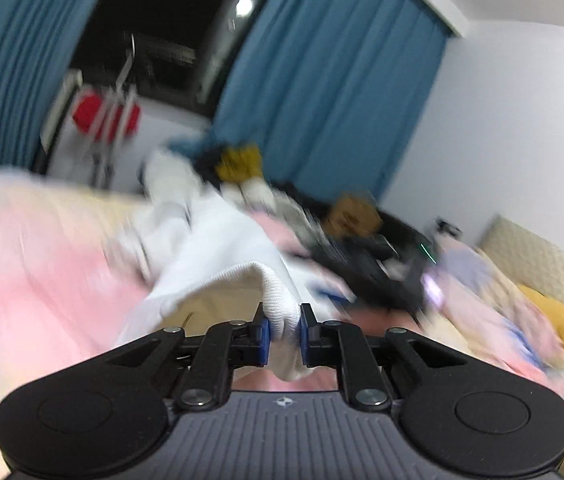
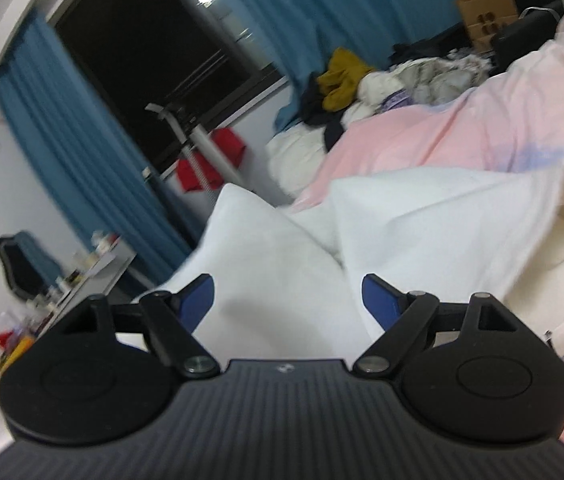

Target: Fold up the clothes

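My left gripper [image 1: 284, 330] is clamped on the white garment's [image 1: 218, 252] ribbed cuff at lower centre; my right gripper [image 2: 288, 300] is spread apart over its white fabric [image 2: 422, 216].

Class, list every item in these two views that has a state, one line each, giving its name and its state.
left gripper: shut on the white garment's ribbed edge.
right gripper: open, white cloth between its fingers.
white garment: rumpled, not yet folded.
blue curtains: drawn apart.
clothes pile: heaped, unfolded.
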A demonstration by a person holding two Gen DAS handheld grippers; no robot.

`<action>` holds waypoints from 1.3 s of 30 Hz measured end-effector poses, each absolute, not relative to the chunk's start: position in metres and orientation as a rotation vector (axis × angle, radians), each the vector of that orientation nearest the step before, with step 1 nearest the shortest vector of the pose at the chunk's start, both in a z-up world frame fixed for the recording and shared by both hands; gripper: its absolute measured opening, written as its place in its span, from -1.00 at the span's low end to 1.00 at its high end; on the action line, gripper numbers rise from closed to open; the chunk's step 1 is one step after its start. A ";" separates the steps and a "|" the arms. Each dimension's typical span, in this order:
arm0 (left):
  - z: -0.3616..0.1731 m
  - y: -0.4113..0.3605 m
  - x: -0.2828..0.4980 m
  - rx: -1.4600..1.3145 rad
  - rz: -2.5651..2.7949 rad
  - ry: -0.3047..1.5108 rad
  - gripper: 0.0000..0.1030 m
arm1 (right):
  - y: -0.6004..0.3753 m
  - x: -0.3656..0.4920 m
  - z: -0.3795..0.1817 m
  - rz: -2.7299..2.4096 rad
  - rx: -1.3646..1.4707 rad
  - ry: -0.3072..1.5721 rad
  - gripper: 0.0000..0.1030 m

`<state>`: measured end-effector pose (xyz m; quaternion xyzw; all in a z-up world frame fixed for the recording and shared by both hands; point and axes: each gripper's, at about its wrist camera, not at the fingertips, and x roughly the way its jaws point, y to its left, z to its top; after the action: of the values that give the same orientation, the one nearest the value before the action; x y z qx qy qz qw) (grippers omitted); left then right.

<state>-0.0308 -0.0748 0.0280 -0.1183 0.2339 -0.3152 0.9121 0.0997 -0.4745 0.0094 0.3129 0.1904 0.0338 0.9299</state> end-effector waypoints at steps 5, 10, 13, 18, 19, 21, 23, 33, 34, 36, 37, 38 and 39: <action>-0.025 -0.081 -0.090 -0.283 -0.621 0.686 -0.69 | -0.440 0.108 -0.002 0.172 0.590 0.533 0.62; -0.042 -0.058 -0.086 -0.438 -0.593 0.804 -0.52 | -0.406 0.118 -0.038 0.168 0.514 0.727 0.62; -0.038 -0.043 -0.072 -0.450 -0.583 0.811 -0.13 | -0.397 0.120 -0.045 0.147 0.460 0.761 0.61; -0.029 -0.017 -0.049 -0.464 -0.569 0.816 0.14 | -0.404 0.120 -0.034 0.133 0.488 0.770 0.59; -0.027 -0.012 -0.044 -0.467 -0.567 0.817 0.17 | -0.408 0.121 -0.032 0.128 0.508 0.770 0.59; -0.024 -0.002 -0.035 -0.472 -0.561 0.819 0.25 | -0.422 0.121 -0.030 0.125 0.564 0.763 0.60; -0.017 -0.005 0.004 -0.447 -0.523 0.812 0.29 | -0.433 0.122 -0.026 0.127 0.609 0.740 0.60; 0.033 -0.113 0.247 -0.252 -0.609 0.688 0.33 | -0.443 0.129 -0.012 0.141 0.538 0.626 0.61; 0.039 -0.130 0.267 -0.214 -0.598 0.663 0.34 | -0.440 0.131 -0.013 0.147 0.527 0.625 0.61; 0.045 -0.161 0.304 -0.149 -0.579 0.646 0.32 | -0.433 0.137 -0.017 0.161 0.513 0.624 0.63; 0.045 -0.175 0.323 -0.132 -0.570 0.657 0.31 | -0.429 0.140 -0.019 0.168 0.508 0.623 0.63; 0.044 -0.189 0.339 -0.111 -0.562 0.670 0.30 | -0.428 0.141 -0.021 0.172 0.506 0.622 0.63; 0.040 -0.201 0.355 -0.087 -0.554 0.683 0.29 | -0.428 0.143 -0.022 0.176 0.503 0.620 0.63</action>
<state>0.3551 -0.2014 0.0402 -0.0420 0.3305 -0.2681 0.9039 0.1431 -0.4276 -0.0220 0.2448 0.3016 0.0854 0.9175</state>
